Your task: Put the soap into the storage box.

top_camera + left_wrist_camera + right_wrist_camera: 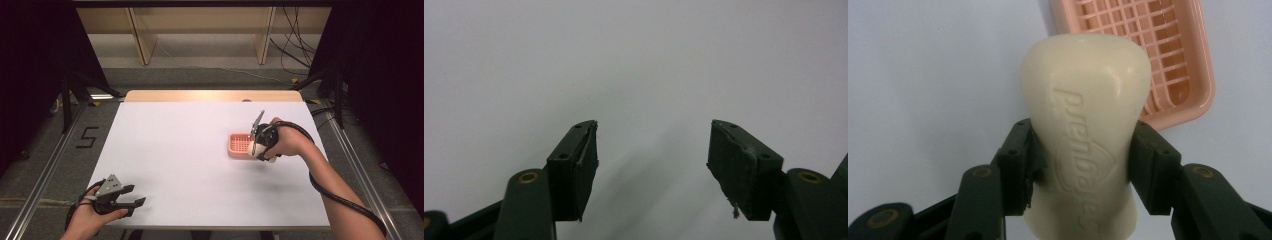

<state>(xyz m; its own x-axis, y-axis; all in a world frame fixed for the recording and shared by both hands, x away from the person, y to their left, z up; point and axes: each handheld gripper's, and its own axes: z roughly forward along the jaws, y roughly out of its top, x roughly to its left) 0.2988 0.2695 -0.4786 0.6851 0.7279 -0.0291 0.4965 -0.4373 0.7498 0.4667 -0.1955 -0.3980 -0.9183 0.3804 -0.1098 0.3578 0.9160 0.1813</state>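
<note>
A cream bar of soap point(1085, 120) with embossed lettering is clamped between the jaws of my right gripper point(1080, 165), which is shut on it. Just beyond it lies a pink soap dish point(1168, 55) with a grid floor. In the high view the right gripper point(259, 145) hovers at the near right edge of the pink soap dish point(238, 144), right of the table's centre, and a bit of the soap point(270, 159) peeks out below the hand. My left gripper point(131, 197) rests open at the front left of the table, its fingers point(574, 165) wide apart over bare white surface.
The white table point(190, 150) has a wooden strip along its far edge. Black cables trail from both grippers. Metal frame rails run along both sides on the floor, and wooden shelving stands behind the table.
</note>
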